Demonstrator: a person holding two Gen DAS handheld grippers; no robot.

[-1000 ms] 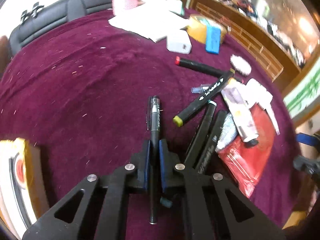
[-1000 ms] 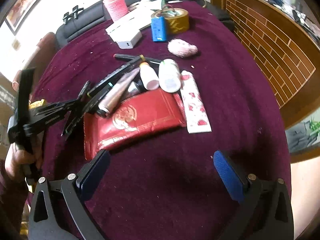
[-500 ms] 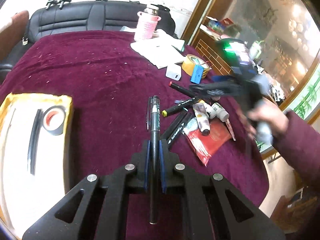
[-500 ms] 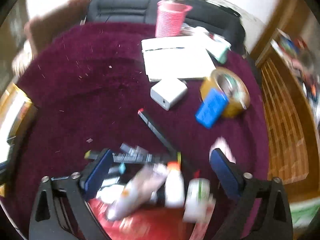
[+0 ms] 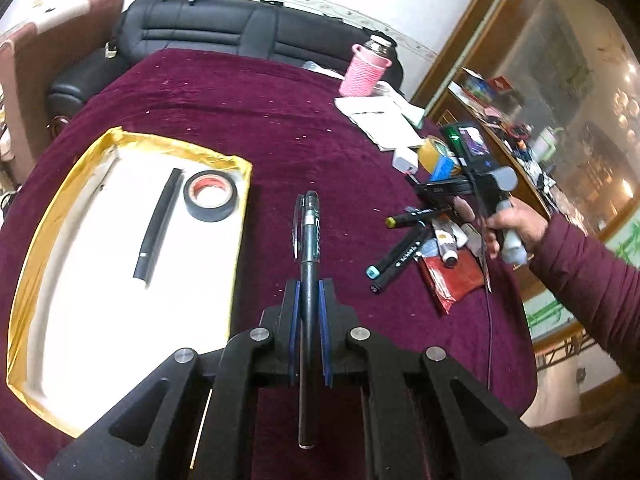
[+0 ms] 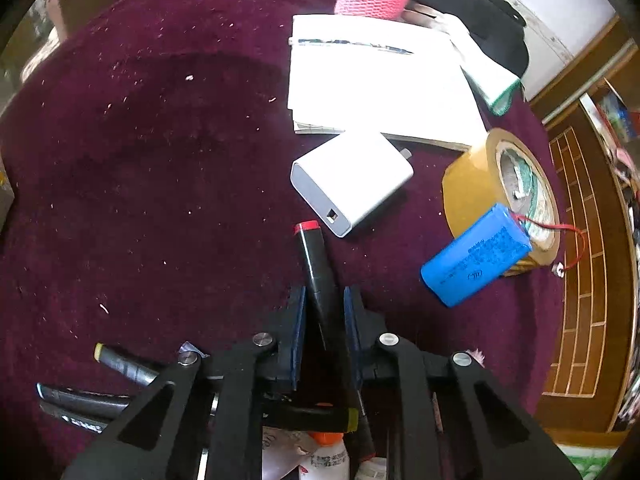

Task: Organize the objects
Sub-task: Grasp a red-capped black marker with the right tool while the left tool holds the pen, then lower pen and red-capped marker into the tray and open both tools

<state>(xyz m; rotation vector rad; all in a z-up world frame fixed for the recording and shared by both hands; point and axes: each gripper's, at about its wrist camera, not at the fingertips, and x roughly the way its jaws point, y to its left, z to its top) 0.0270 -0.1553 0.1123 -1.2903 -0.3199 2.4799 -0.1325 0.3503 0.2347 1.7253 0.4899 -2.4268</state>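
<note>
My left gripper [image 5: 308, 292] is shut on a black pen [image 5: 310, 232], which it holds above the maroon cloth just right of a yellow-rimmed white tray [image 5: 120, 148]. In the tray lie a black tape roll [image 5: 210, 196] and a black marker [image 5: 158, 224]. My right gripper [image 6: 324, 296] points down at the pile. Its jaws are closing, and the pads now press on a black marker with a red cap [image 6: 316, 256]. More markers [image 5: 400, 256], tubes and a red pouch [image 5: 452, 276] lie by the person's hand [image 5: 508, 224].
A white charger [image 6: 352, 184], a brown tape roll [image 6: 472, 188] with a blue battery pack [image 6: 476, 256] leaning on it, and a white notebook [image 6: 372, 76] lie beyond the marker. A pink-sleeved bottle [image 5: 366, 68] stands at the back. A black sofa [image 5: 224, 36] borders the far edge.
My left gripper carried the pen away from the pile to beside the tray. My right gripper swung over the red-capped marker and went from wide open to closed on it.
</note>
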